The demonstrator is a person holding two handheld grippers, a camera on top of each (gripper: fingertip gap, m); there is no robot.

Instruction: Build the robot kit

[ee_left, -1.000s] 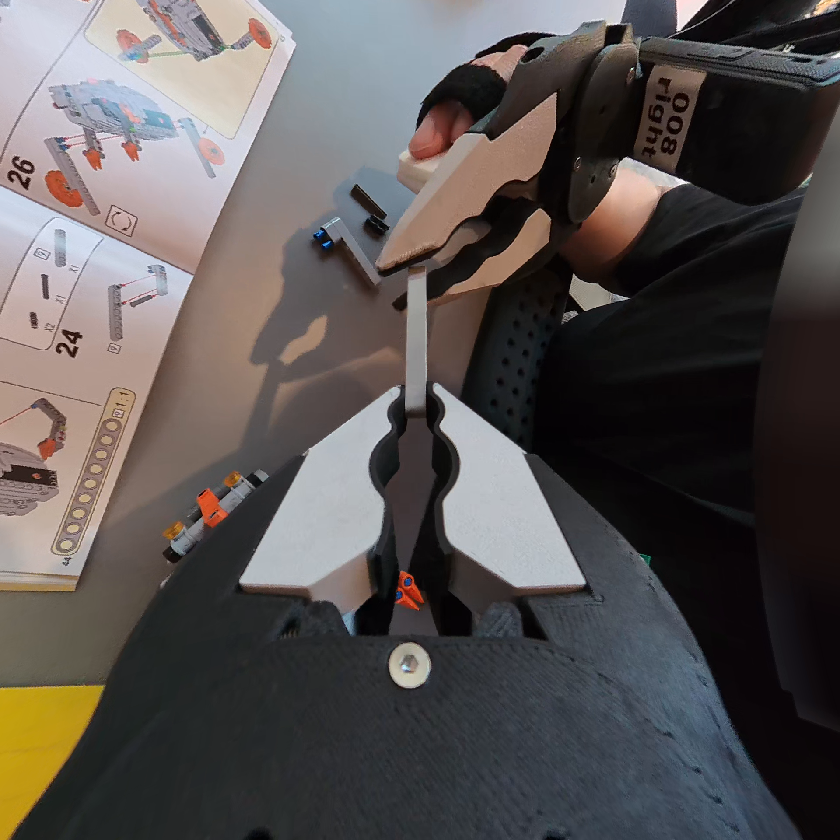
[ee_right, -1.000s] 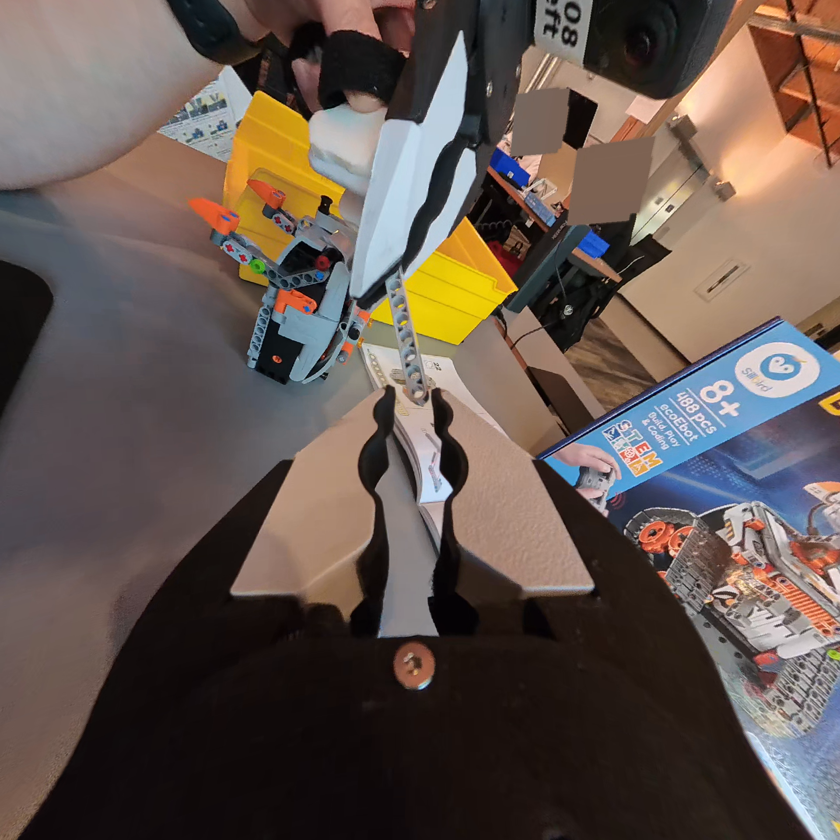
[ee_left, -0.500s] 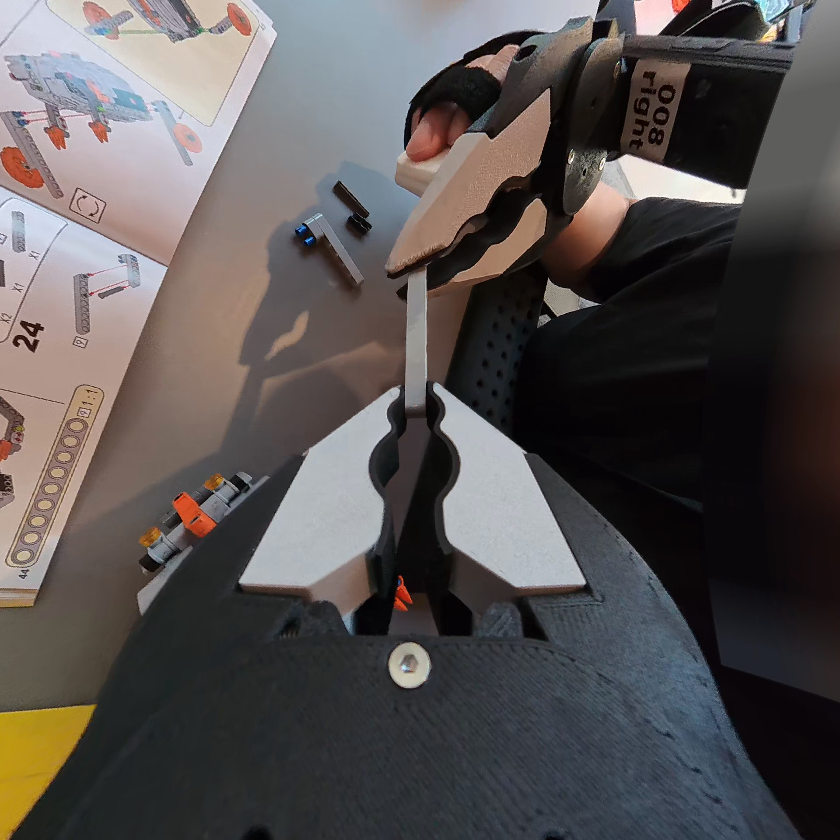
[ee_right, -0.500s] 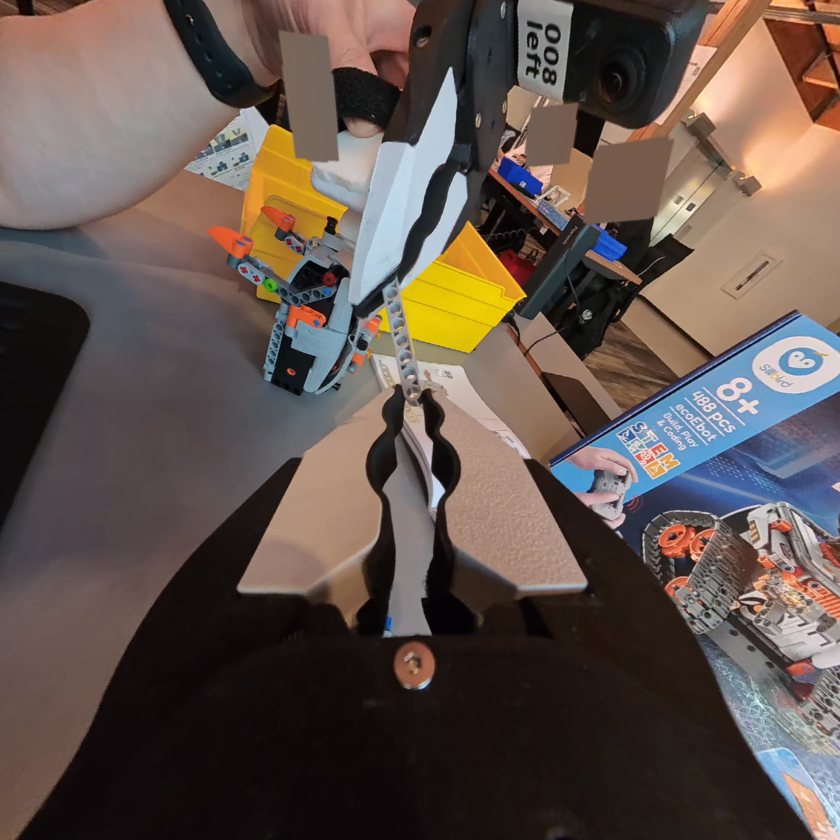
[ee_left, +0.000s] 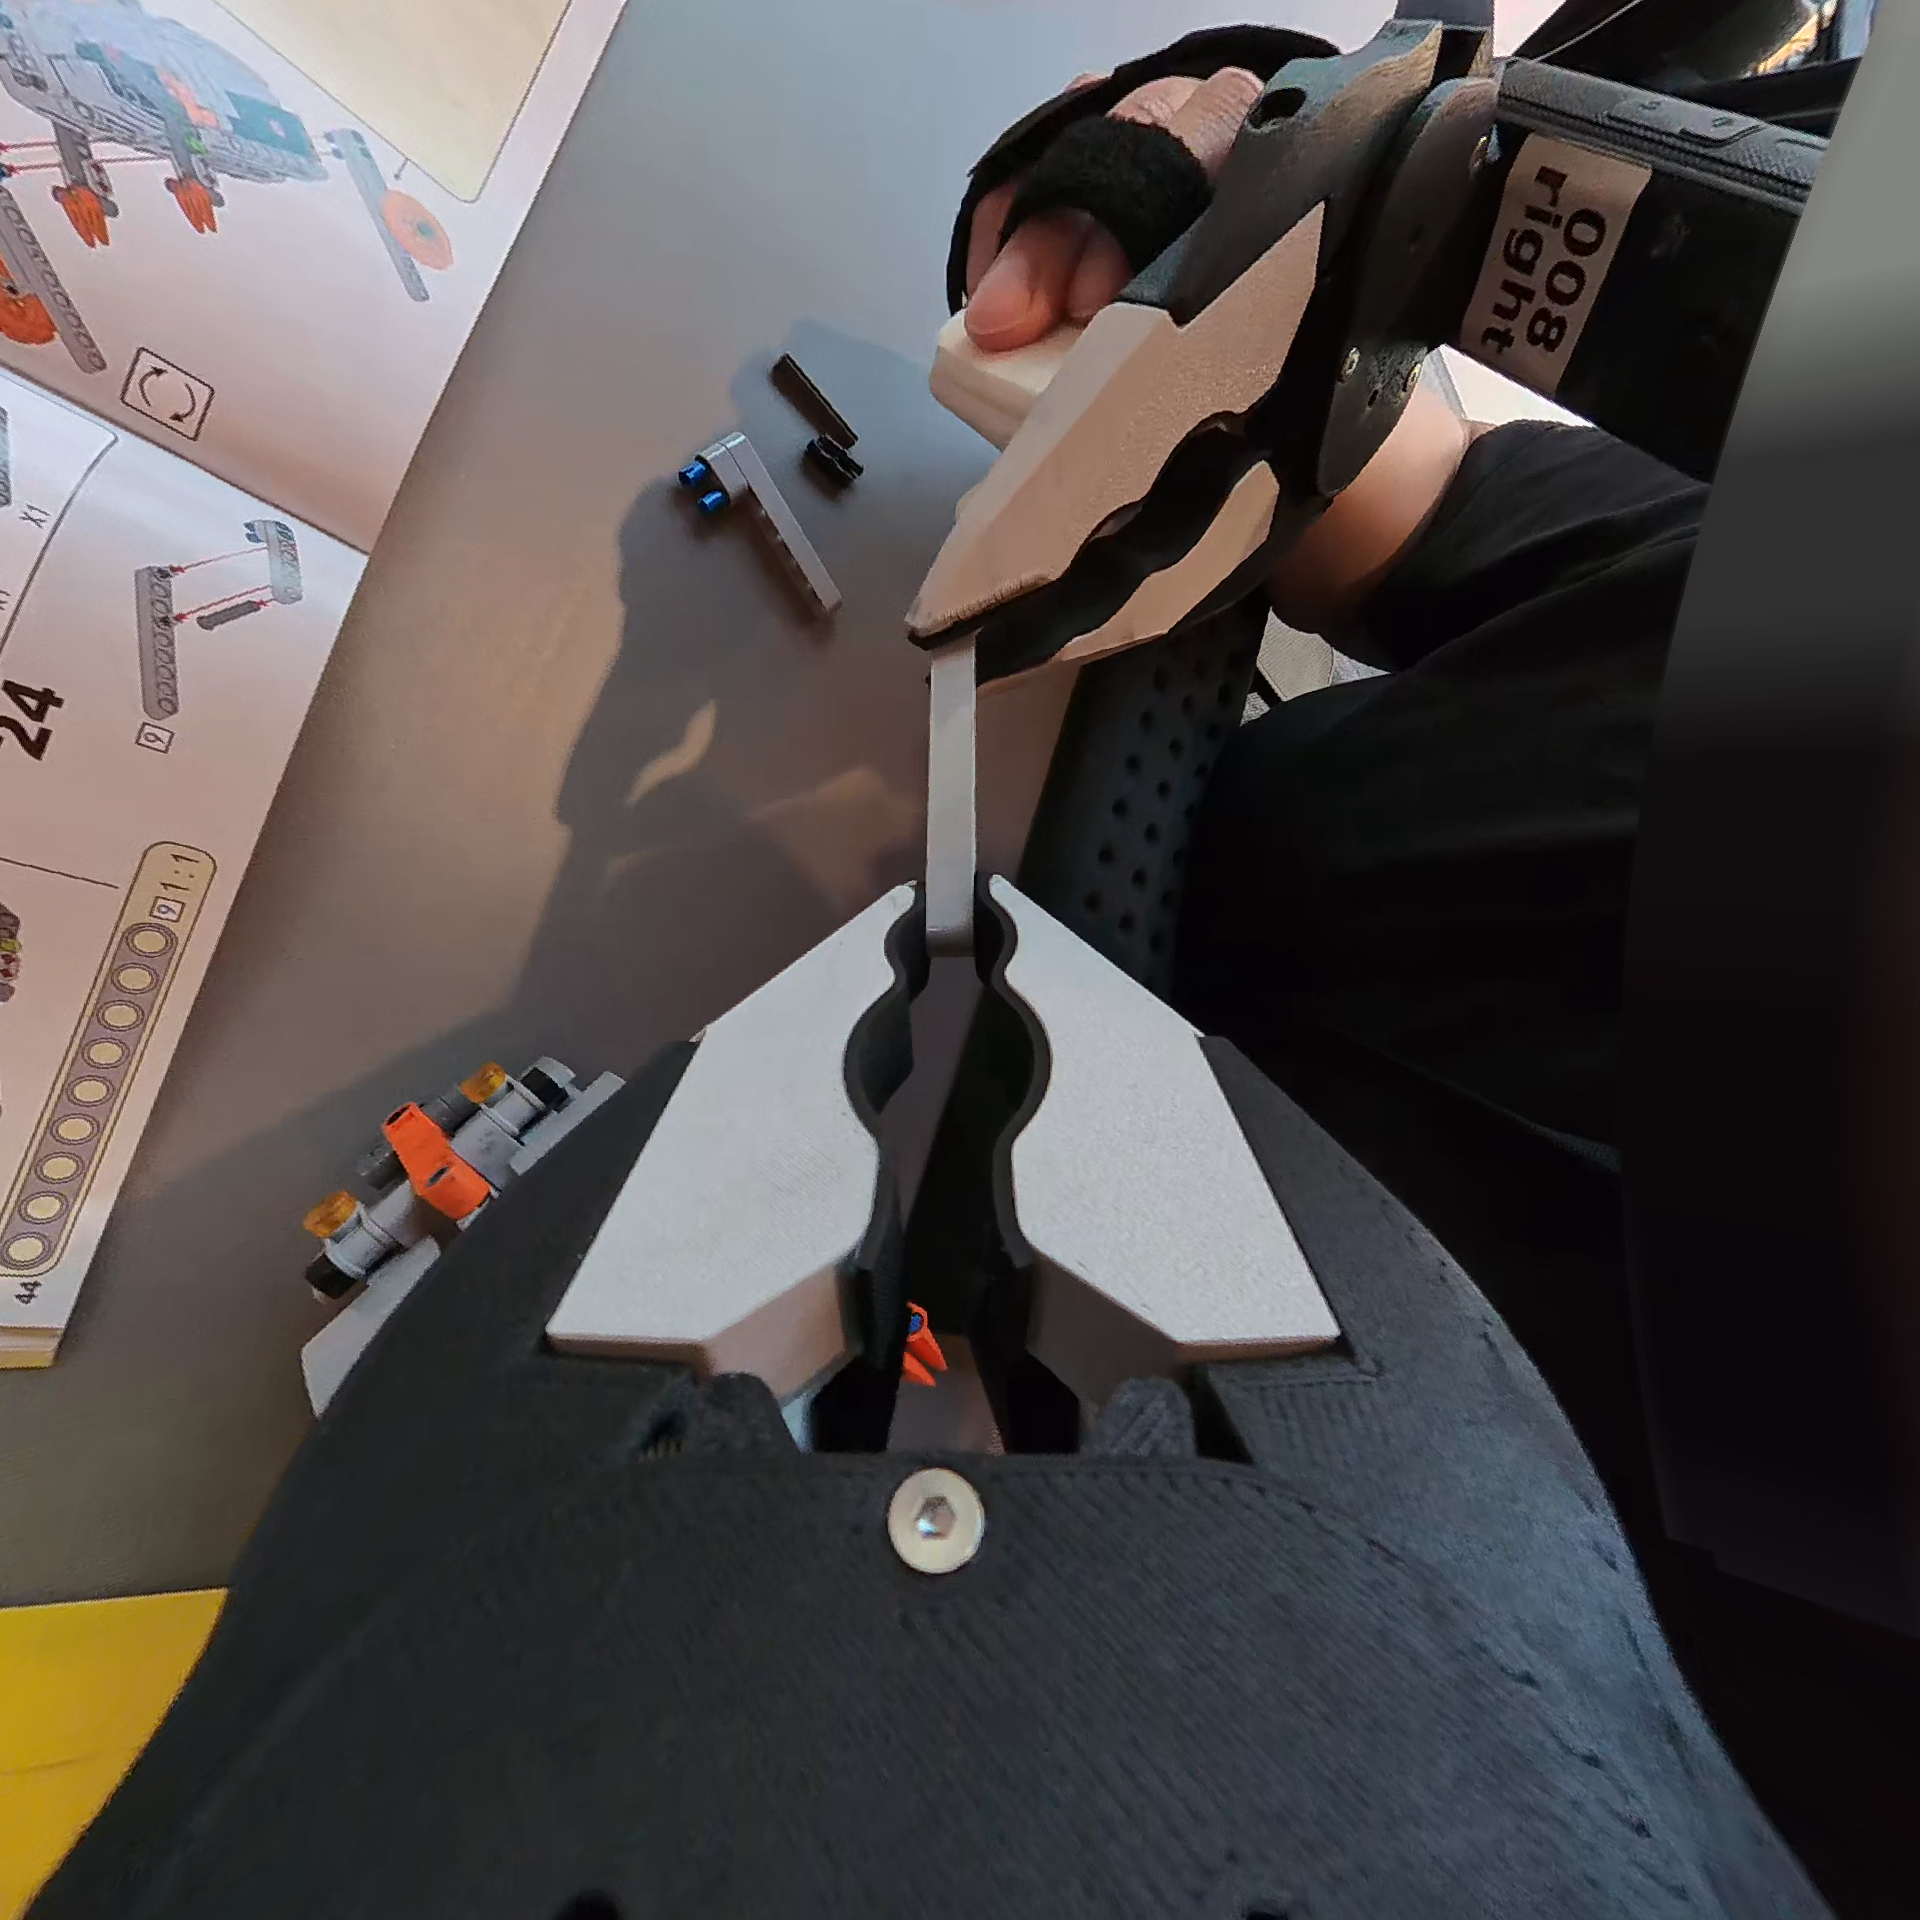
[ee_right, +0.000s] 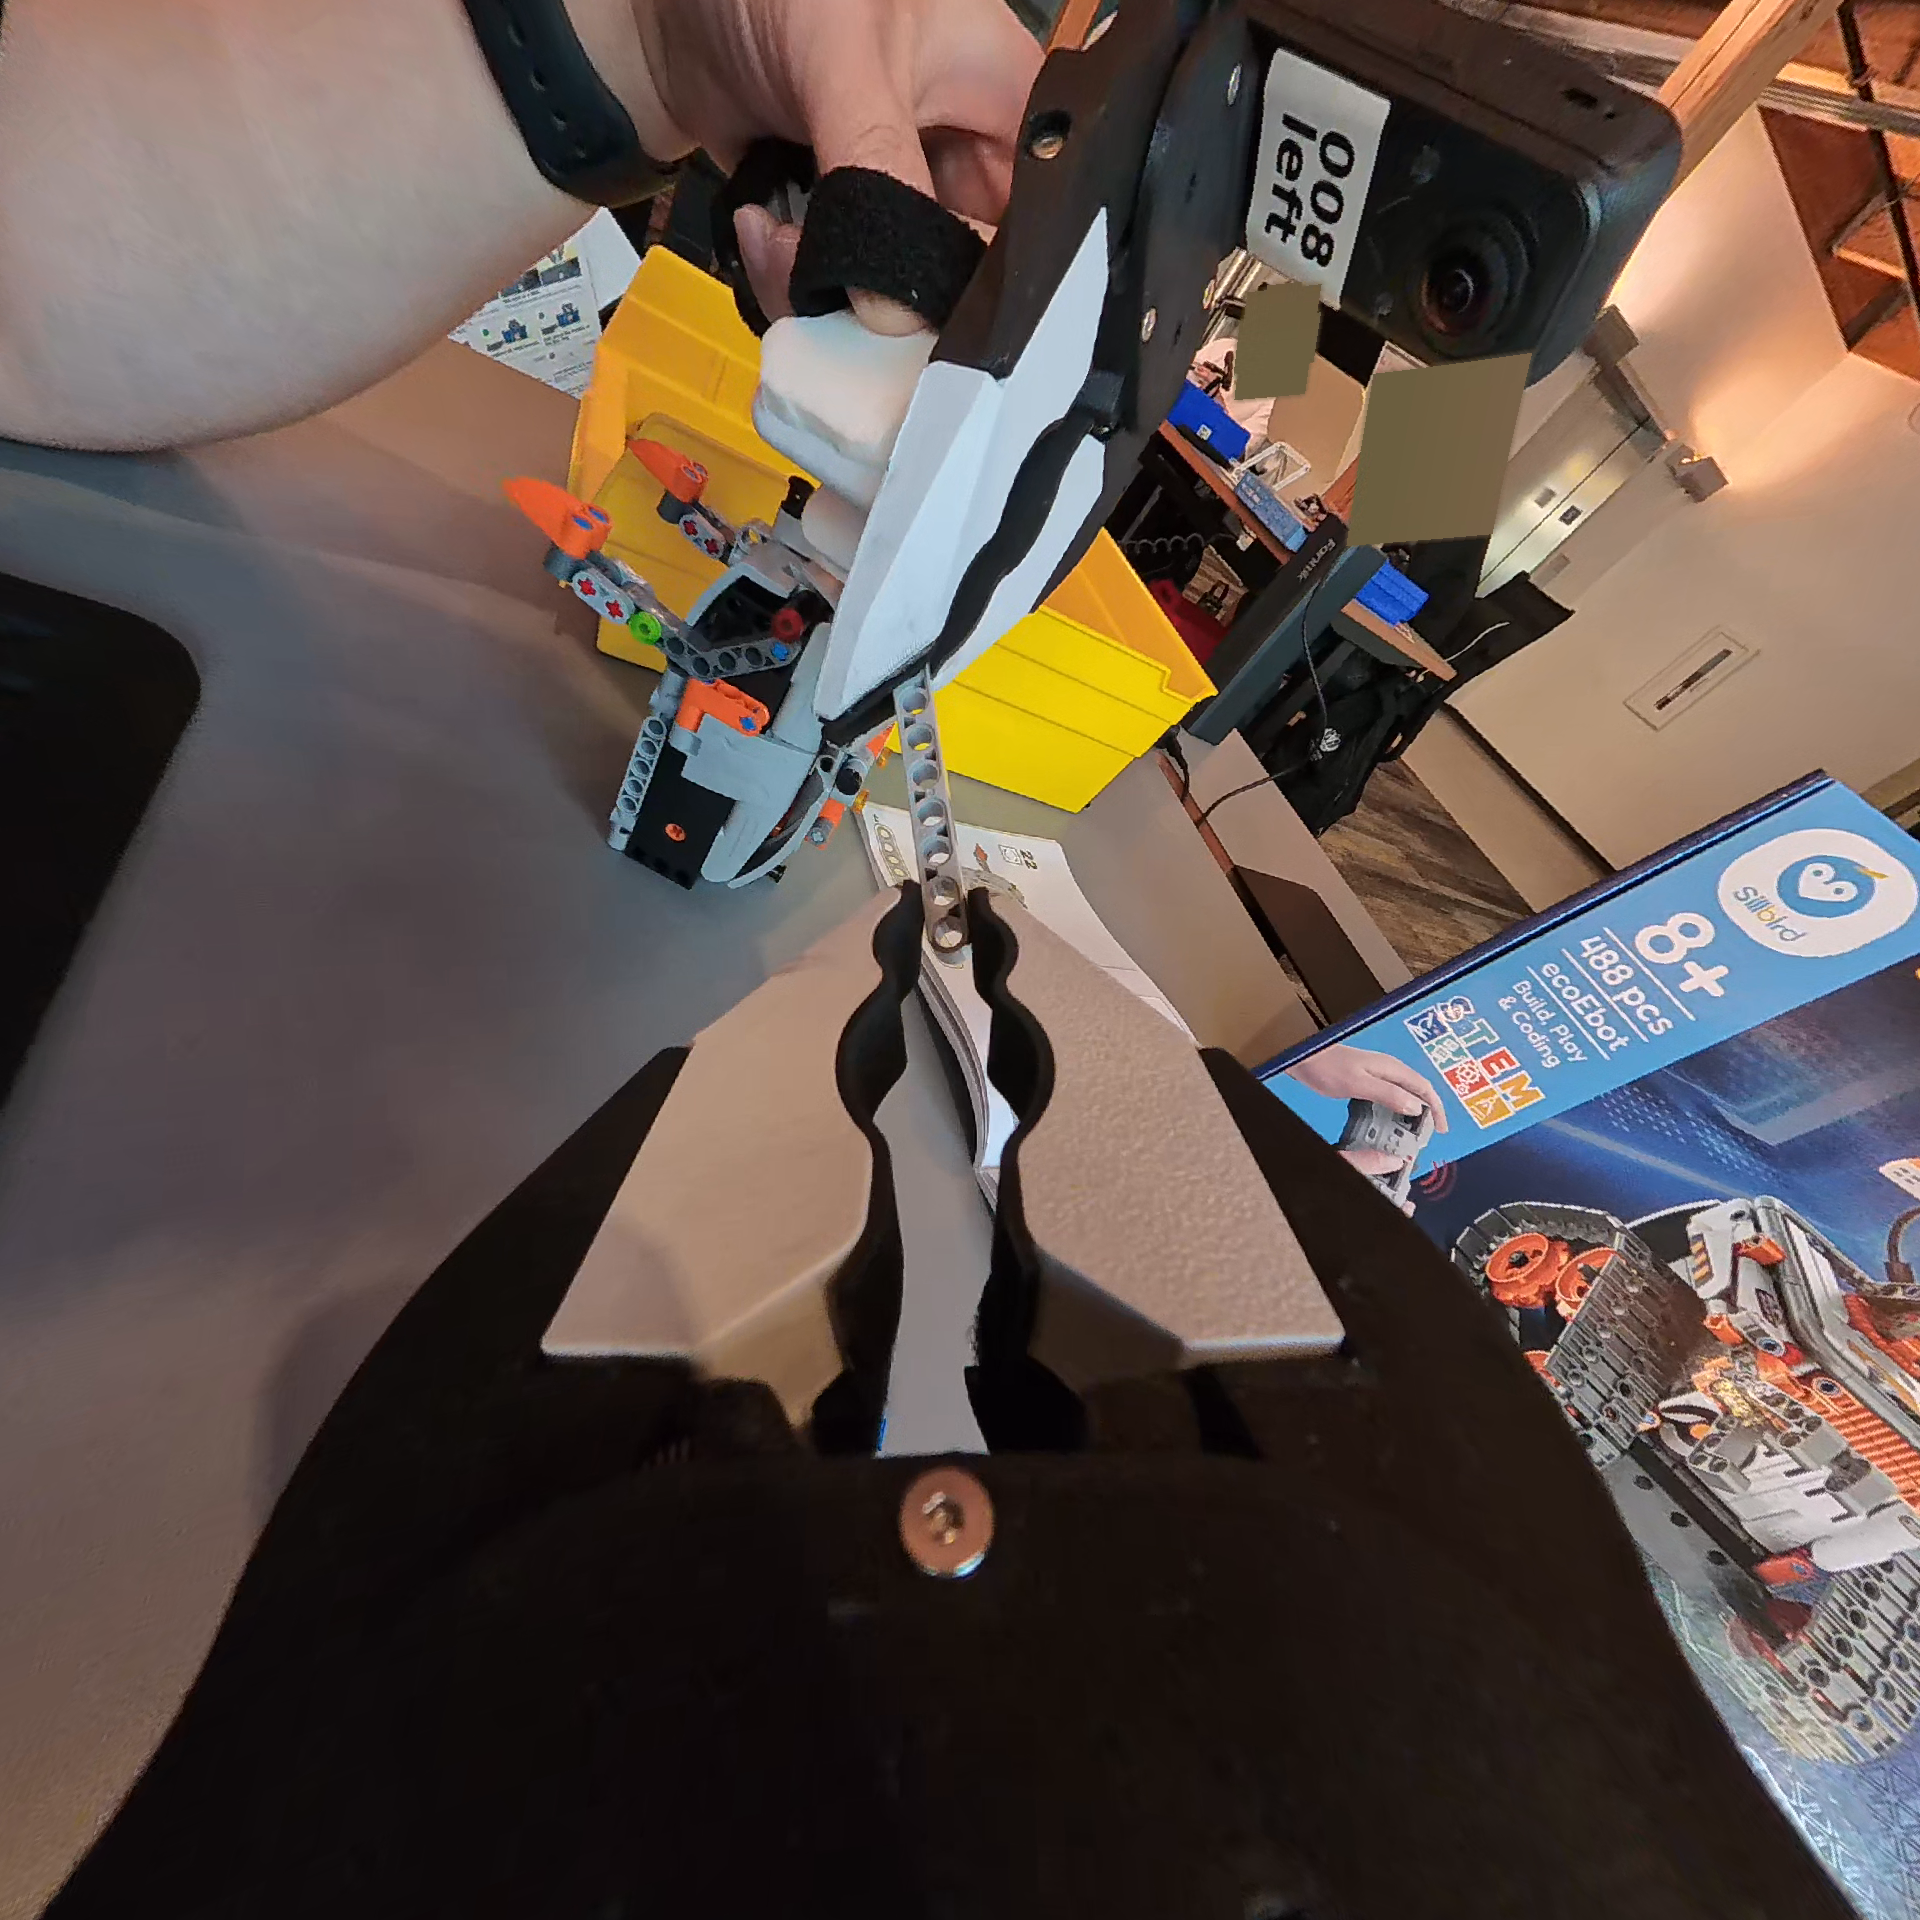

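A long grey beam with holes (ee_left: 951, 790) is held between both grippers above the grey table (ee_left: 644, 260). My left gripper (ee_left: 951, 914) is shut on the beam's near end. The right gripper (ee_left: 940, 634) is farther off in this view, clamped on the beam's far end. In the right wrist view my right gripper (ee_right: 945, 920) is shut on the beam (ee_right: 928, 790), and the left gripper (ee_right: 883, 696) grips its upper end. A gloved hand (ee_left: 1049, 239) works the right gripper.
A short grey beam with blue pins (ee_left: 769, 530) and two small black parts (ee_left: 816, 400) lie on the table. An open instruction booklet (ee_left: 156, 623) lies at the left. A partly built grey, black and orange model (ee_right: 717, 748) stands before yellow bins (ee_right: 1039, 675). A blue kit box (ee_right: 1610, 1143) lies at the right. The gap from one gripper's tips to the other's is roughly 4 cm.
My right gripper's jaws have closed in on the beam's end. Both grippers have shifted slightly together with the beam between them.
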